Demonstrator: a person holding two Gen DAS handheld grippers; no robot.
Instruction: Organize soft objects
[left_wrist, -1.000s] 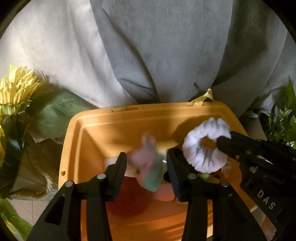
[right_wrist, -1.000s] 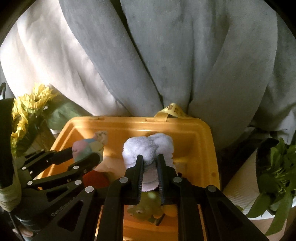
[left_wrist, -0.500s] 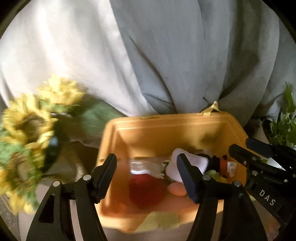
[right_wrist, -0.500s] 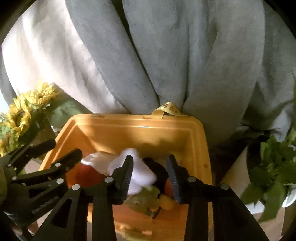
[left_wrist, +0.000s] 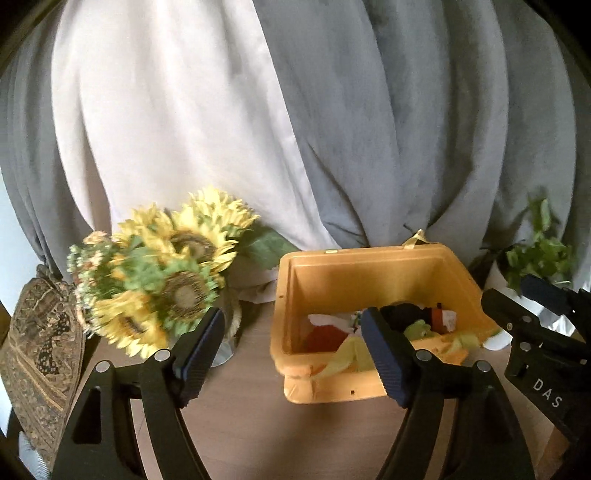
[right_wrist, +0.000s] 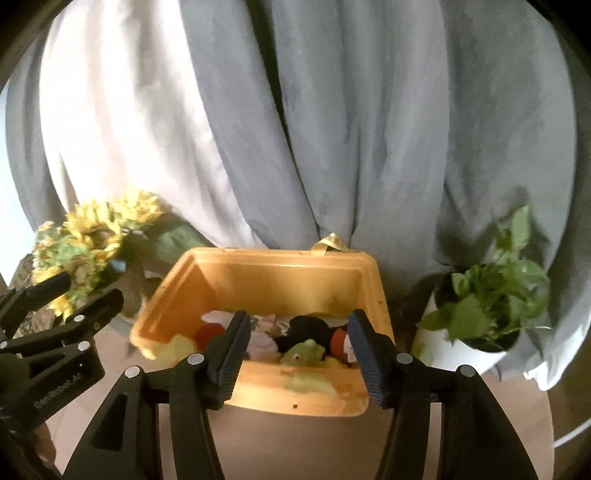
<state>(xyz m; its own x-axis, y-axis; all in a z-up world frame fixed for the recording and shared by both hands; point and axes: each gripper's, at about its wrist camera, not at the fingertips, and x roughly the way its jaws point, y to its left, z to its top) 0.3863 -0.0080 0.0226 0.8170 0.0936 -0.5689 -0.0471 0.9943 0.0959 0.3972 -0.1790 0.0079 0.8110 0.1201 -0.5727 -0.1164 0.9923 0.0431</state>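
Note:
An orange plastic bin (left_wrist: 369, 254) (right_wrist: 280, 266) stands on the brown table. It holds several soft toys: a red one (left_wrist: 327, 334) (right_wrist: 207, 332), a black one (right_wrist: 308, 328) (left_wrist: 402, 314), a green frog (right_wrist: 303, 352) (left_wrist: 419, 326) and pale cloth items (right_wrist: 262, 338). My left gripper (left_wrist: 291, 354) is open and empty, in front of the bin's left corner. My right gripper (right_wrist: 297, 360) is open and empty, in front of the bin's near wall. Each gripper shows at the edge of the other's view.
A bunch of sunflowers (left_wrist: 162, 280) (right_wrist: 88, 236) in a glass vase stands left of the bin. A green plant in a white pot (right_wrist: 487, 295) (left_wrist: 535, 254) stands to its right. Grey and white curtains (right_wrist: 295, 129) hang behind. A patterned cushion (left_wrist: 40, 354) is at far left.
Both grippers have opened, dropped their soft items into the bin and pulled back and away from it. The white fluffy ring and the pastel toy are no longer held.

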